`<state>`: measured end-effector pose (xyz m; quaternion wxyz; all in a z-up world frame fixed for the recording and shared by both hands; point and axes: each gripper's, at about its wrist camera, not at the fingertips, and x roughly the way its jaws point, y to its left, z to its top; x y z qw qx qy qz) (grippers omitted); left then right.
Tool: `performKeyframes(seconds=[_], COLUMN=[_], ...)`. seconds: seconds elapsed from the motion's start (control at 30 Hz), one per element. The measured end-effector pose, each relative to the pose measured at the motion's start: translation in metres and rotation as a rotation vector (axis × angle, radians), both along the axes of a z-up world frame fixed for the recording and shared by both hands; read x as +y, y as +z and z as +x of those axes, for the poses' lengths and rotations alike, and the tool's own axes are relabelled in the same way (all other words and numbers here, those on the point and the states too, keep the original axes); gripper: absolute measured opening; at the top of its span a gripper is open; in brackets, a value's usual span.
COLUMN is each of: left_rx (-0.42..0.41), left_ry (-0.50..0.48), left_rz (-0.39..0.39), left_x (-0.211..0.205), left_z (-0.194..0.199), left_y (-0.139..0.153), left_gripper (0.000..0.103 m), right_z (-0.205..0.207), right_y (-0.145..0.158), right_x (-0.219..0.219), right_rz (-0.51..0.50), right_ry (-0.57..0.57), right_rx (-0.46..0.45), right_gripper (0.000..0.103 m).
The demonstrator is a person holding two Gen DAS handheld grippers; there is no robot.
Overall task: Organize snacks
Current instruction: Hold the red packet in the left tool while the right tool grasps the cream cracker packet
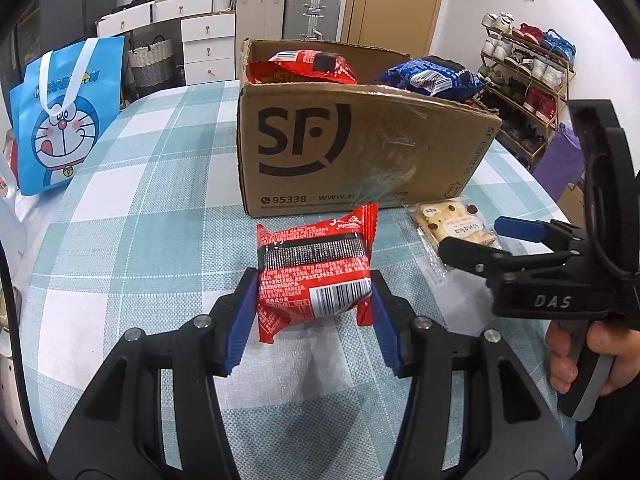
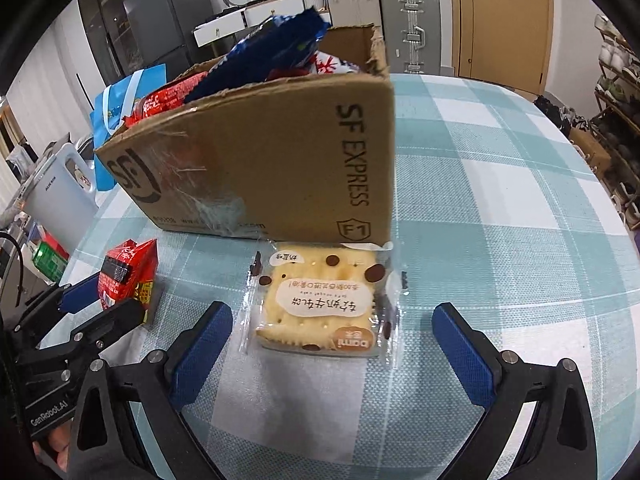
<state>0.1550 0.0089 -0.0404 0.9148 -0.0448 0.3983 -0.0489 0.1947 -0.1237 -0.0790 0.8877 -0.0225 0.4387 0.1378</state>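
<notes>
A brown SF cardboard box (image 1: 352,140) stands on the checked tablecloth and holds a red packet (image 1: 308,65) and a blue packet (image 1: 432,75). My left gripper (image 1: 312,300) is shut on a red snack packet (image 1: 314,276) just in front of the box. It also shows in the right wrist view (image 2: 124,276). A clear-wrapped cracker snack (image 2: 320,304) lies at the box's right corner (image 2: 320,168). My right gripper (image 2: 332,344) is open around it, a finger on each side, not touching. The right gripper also shows in the left wrist view (image 1: 480,240).
A blue Doraemon bag (image 1: 64,120) stands at the table's left edge. A shoe rack (image 1: 524,80) is off the right side. Drawers and suitcases (image 1: 312,12) line the back wall. Checked tablecloth (image 2: 500,200) stretches right of the box.
</notes>
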Motion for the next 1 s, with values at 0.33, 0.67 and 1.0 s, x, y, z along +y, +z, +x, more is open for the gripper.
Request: performKeyframes(seconds=[0.33,0.67,1.0], left_rx=[-0.002,-0.03,-0.086], left_ry=[-0.003,-0.004,-0.01], left_rz=[0.001,-0.002,-0.011], left_x=[-0.002,-0.001,-0.001], left_z=[-0.002,-0.008,-0.023], left_y=[0.0,0.011,0.036], left_gripper=[0.05,0.05,0.05], right_z=[-0.008,-0.024,-0.055], right_y=[-0.002,0.003,0.04], right_x=[0.018,0.006,-0.002], right_rz=[-0.104,-0.047,0.024], right_ry=[0.063,0.073,0.117], right_rx=[-0.048,-0.065,-0.166], right_gripper=[0.067,0.059,0.059])
